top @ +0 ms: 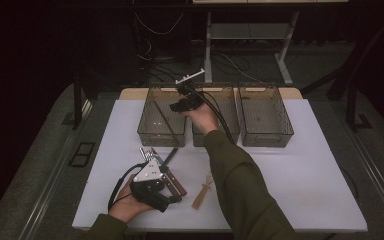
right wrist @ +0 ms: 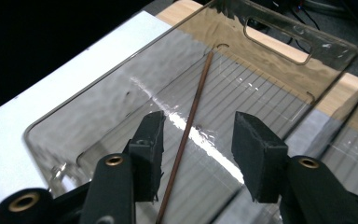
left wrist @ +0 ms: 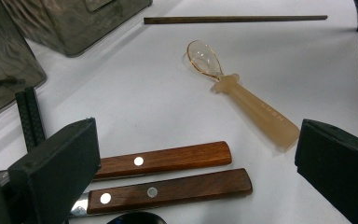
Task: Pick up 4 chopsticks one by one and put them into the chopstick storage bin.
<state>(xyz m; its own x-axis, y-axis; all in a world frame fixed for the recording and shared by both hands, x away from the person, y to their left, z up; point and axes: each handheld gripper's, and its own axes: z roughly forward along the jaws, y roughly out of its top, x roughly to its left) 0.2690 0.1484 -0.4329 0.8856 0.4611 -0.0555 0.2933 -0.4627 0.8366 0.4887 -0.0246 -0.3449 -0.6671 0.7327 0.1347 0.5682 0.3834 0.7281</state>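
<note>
While hanging above the left bin (right wrist: 98, 102) at the worktop's (left wrist: 135, 93) far edge, grips nothing with the right tool (right wrist: 198, 128) — pads apart, clear of the chopstick (right wrist: 191, 121) on both sides. Sees that chopstick down inside the bin, long axis from 6 o'clock up to 12 in the right gripper view and from 11 to 5 in the high view. Judges it delivered.

Turns next on the left tool (left wrist: 196, 140), low over the near worktop, pads spread wide and clamped on nothing. Finds two wooden-handled knives (left wrist: 168, 161) right below it at 6 o'clock, side by side, long axes from 9 to 3 and so in line with the pad gap rather than across it; probably calls for a turn of the wrist before closing. Places the amber spoon (left wrist: 251, 107) at 2 o'clock, bowl away, and a second chopstick (left wrist: 235, 19) at 12, well apart.

Cannot make out the knife blades, hidden behind the left pad, nor the dark rounded shape cut off at 6 o'clock.
</note>
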